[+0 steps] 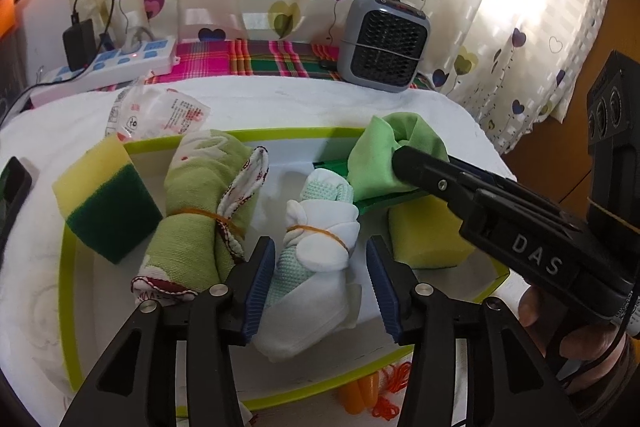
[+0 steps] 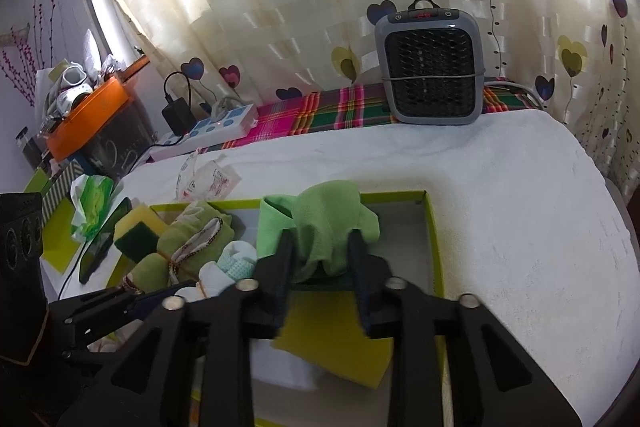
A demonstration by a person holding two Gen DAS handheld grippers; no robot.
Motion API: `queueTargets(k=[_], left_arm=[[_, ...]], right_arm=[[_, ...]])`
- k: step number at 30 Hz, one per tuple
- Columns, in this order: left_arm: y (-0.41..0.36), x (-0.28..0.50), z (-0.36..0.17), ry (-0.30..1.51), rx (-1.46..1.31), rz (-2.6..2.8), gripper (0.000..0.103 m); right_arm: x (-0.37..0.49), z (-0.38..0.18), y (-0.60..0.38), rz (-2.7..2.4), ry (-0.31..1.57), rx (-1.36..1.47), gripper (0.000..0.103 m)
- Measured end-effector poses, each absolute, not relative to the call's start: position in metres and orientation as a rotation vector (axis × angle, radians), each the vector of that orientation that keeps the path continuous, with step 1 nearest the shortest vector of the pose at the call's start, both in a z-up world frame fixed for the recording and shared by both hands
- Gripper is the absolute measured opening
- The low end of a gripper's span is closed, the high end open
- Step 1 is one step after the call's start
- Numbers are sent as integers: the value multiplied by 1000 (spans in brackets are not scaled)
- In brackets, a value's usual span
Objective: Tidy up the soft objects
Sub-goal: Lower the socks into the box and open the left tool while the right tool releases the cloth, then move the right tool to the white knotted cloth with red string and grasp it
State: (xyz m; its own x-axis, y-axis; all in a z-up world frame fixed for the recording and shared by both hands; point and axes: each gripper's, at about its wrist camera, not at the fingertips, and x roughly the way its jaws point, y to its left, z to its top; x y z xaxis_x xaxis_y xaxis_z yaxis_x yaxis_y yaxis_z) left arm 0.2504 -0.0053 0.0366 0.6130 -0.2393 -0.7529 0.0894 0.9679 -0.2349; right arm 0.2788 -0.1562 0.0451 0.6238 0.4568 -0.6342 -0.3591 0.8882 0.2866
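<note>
A tray [image 1: 68, 267] is set on a towel-covered table [image 1: 400, 103]; in it, a sponge [image 1: 106, 195], two banded towel rolls [image 1: 200, 203] [image 1: 316, 247] and a crumpled cloth [image 1: 380, 155] are ranged left to right. A heater [image 1: 384, 43] stands behind the tray.

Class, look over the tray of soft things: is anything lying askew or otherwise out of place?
Yes. The sponge at the tray's left edge sits tilted on the rim, half outside. The loose green cloth is bunched up, not rolled and banded like the two bundles. Orange earplugs lie outside the near edge.
</note>
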Motion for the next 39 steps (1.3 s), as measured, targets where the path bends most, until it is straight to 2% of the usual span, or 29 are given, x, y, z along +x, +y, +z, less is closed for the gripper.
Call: queueTargets(k=[2,6,11,39], left_arm=[[-4,250,37,890,-196,-195,48],[-2,247,41,887,-206,-198,49],[1,239,47,876,-197,-194,50],[30,167,75,799,-188,-148,52]], right_arm=[[279,45,-158,473,766,148,46],[275,47,-157,475,757,146,47],[271,49,-158,469,748,151,53],[215,58,-167,453,705,158,54]])
